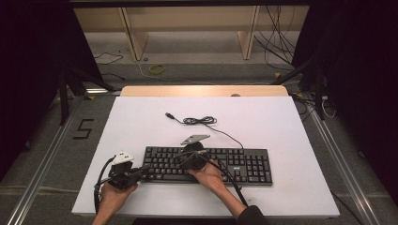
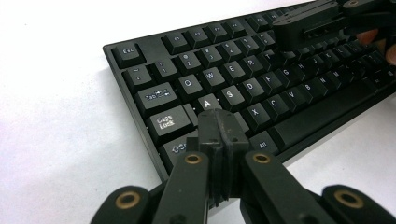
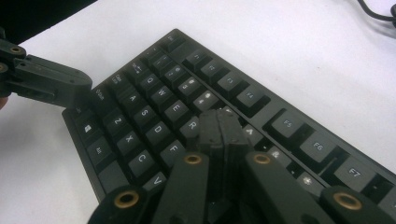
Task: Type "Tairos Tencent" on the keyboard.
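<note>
From the high view, a flat black plastic keyboard (image 1: 206, 165) lies on the white table (image 1: 141, 126), near the person's edge. Its thin black cable (image 1: 199, 121) lies loose, not plugged in.

In the left gripper view, the left gripper (image 2: 219, 123) is closed tight with nothing in it, its tip over the keys near A.

In the right gripper view, the right gripper (image 3: 219, 126) is closed and empty too, over keys near R. Key pressing looks underway. There are no boxes or bowls.

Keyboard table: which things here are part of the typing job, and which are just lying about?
In the job:
- keyboard
- left gripper, jaws shut, tip over the keys near A
- right gripper, jaws shut, tip over the keys near R

Lying about:
- keyboard's loose cable on the table
- yellow coil on the floor
</note>
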Available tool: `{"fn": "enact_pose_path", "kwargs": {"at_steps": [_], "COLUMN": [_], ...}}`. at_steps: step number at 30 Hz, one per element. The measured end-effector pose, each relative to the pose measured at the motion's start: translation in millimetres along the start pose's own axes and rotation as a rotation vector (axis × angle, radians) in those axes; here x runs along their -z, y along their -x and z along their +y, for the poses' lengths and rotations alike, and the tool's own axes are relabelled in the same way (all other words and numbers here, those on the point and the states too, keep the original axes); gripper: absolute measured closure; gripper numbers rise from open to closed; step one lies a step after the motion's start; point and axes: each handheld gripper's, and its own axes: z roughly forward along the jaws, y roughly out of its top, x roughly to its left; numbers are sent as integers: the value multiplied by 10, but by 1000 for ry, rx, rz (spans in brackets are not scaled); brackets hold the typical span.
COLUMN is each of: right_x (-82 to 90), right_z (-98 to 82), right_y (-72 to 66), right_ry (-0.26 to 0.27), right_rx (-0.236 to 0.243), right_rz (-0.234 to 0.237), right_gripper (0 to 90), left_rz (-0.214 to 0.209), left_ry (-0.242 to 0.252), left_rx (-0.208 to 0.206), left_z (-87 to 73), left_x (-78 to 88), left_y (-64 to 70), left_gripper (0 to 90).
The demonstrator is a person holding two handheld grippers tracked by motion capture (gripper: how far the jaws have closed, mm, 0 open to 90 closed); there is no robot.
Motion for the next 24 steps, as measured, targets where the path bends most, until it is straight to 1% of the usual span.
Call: {"fn": "enact_pose_path", "kwargs": {"at_steps": [5, 8, 12, 15, 20, 23, 24], "right_x": [-24, -42, -61, -68, -72, -76, -78], "right_z": [14, 17, 17, 17, 19, 20, 20], "right_y": [-25, -28, -26, -26, -22, -17, -16], "right_ry": [-6, -10, -17, -19, -19, -20, -19], "right_rx": [11, 9, 5, 8, 4, 3, 4], "right_rz": [-4, -9, -10, -12, -14, -15, -16], "right_gripper": [900, 900, 900, 900, 900, 900, 900], "left_rz": [3, 2, 4, 4, 14, 16, 17], "left_ry": [-8, -20, -30, -36, -32, -30, -32], "left_rx": [7, 0, 6, 2, 5, 16, 12], "left_z": [-4, -5, -8, -8, -2, -1, 0], "left_x": [-13, -21, -32, -39, -48, -60, -64], "left_y": [-5, -10, -14, -22, -37, -42, -48], "left_gripper": [889, 889, 889, 889, 889, 889, 889]}}
